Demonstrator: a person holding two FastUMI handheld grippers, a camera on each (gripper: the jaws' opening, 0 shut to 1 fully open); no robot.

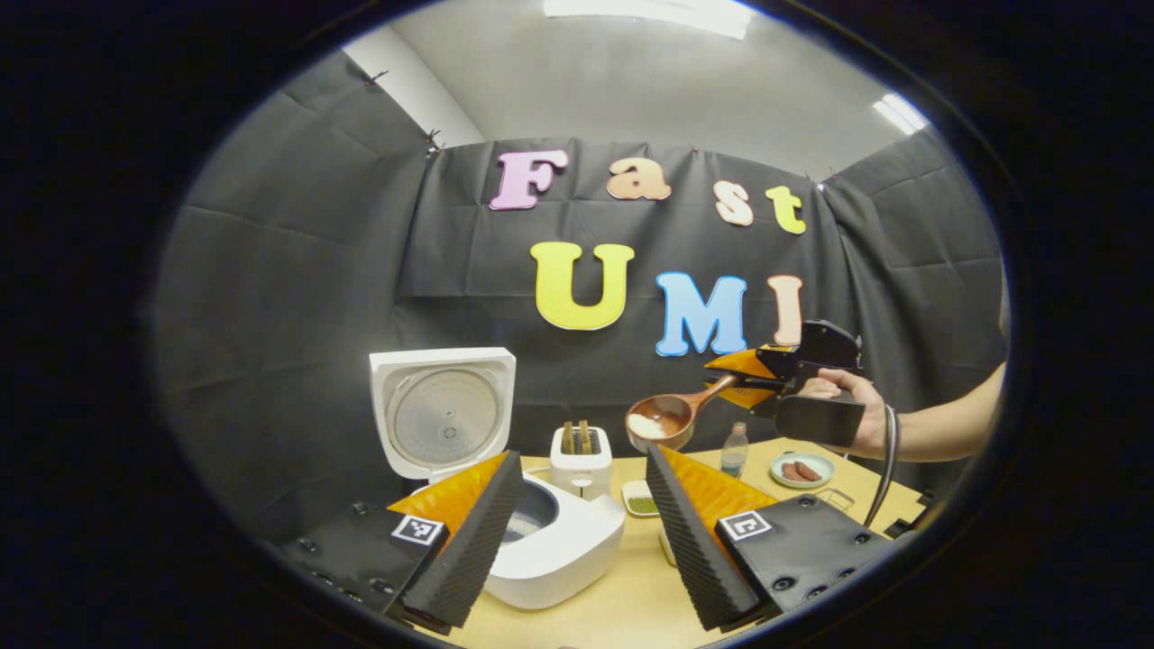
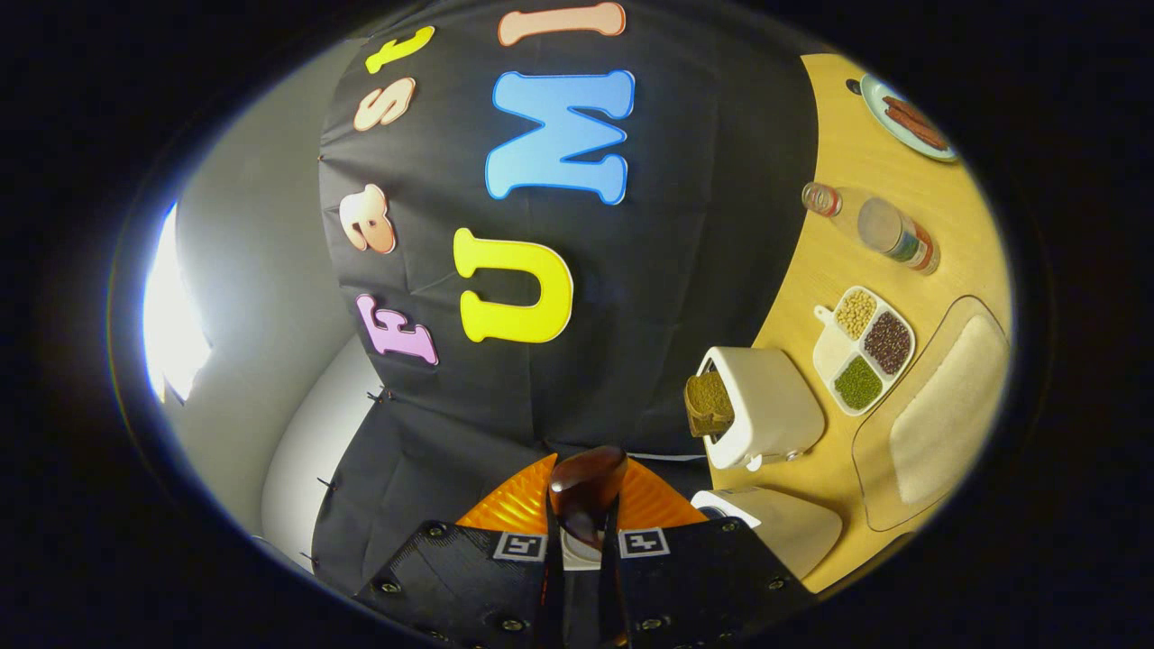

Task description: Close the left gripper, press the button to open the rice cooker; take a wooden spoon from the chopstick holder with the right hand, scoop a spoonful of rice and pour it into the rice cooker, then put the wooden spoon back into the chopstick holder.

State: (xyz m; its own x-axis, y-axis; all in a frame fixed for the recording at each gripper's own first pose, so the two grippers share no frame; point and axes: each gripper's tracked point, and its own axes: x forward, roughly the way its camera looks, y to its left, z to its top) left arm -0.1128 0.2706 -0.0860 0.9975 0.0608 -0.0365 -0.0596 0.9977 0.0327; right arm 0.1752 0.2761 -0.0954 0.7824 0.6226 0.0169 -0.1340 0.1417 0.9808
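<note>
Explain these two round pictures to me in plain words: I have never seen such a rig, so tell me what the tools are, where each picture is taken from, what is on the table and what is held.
There is no robot arm here. A person holds a two-finger tool in each hand, and a fisheye camera rides on each.

The left gripper view looks along the left tool, whose fingers stand open and hold nothing. Beyond them, on the light wooden table, is the white rice cooker with its lid raised. Farther off, a hand holds the right tool, which grips a brown wooden spoon with white rice in its bowl.

The right gripper view is turned sideways. It shows a white toaster with bread, a white four-compartment dish of beans, a clear bottle and a pale green plate.
</note>
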